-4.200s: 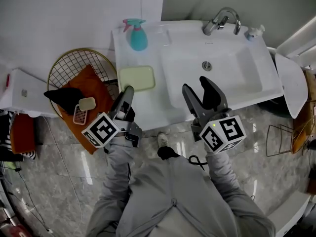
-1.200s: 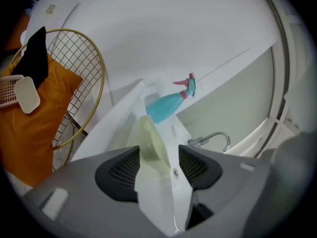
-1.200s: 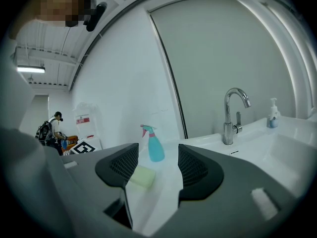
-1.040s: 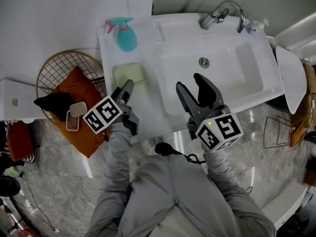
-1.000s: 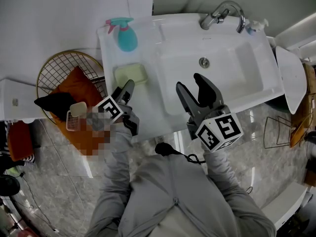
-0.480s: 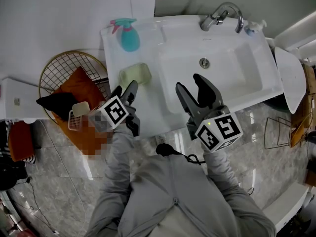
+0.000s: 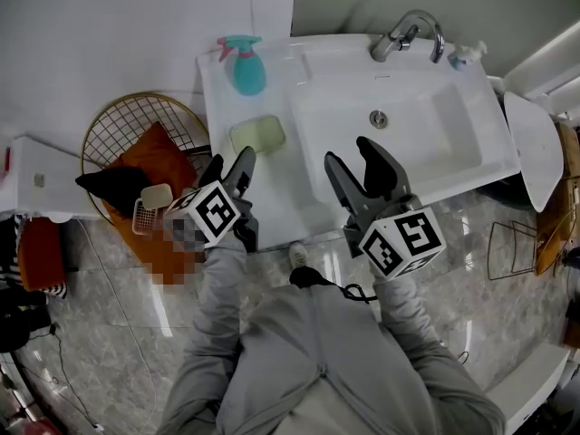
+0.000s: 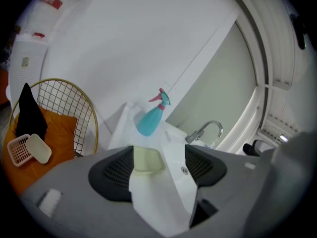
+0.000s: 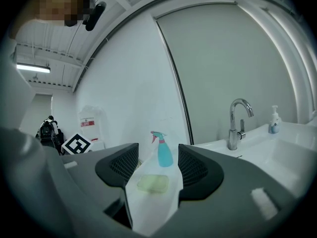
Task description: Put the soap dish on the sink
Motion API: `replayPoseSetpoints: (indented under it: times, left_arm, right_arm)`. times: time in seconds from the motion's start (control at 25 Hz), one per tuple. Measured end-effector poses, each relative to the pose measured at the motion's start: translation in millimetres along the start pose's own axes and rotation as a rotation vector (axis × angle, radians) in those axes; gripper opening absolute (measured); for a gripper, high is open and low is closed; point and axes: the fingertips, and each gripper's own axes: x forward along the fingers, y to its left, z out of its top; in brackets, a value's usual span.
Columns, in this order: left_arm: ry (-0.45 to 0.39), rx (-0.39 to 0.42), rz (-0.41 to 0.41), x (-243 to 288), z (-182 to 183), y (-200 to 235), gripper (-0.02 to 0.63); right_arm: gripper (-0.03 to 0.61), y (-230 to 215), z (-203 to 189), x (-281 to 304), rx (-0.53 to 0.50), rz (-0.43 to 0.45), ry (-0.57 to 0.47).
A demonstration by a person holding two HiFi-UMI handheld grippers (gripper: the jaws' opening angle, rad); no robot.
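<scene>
Left gripper [image 7: 232, 164]: jaws wide apart, nothing between them, tilted slightly down, pointing far.
Right gripper [image 7: 352, 156]: jaws apart, empty, nearly level, pointing far.
Left arm [image 7: 213, 306]: grey-sleeved, extended.
Right arm [image 7: 410, 320]: grey-sleeved, extended alongside.

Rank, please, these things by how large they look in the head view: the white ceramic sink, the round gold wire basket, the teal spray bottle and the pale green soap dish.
1. white ceramic sink
2. round gold wire basket
3. teal spray bottle and pale green soap dish: too alike to rank.
</scene>
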Motion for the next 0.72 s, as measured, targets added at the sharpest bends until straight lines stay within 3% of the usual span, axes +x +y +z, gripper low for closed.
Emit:
replayPoseSetpoints:
  times: [0.24,0.72]
  left_arm:
    - [-0.082,0.09,0.017,-31,19,-8,0.348]
    - [-0.194,0.345,0.057,-93,46,-29,0.348]
  right_arm:
    - [0.25,11,6,-8,-0.017,0.008,-0.023]
    - [0.25,33,21,-28,-0.049,0.012,-0.078]
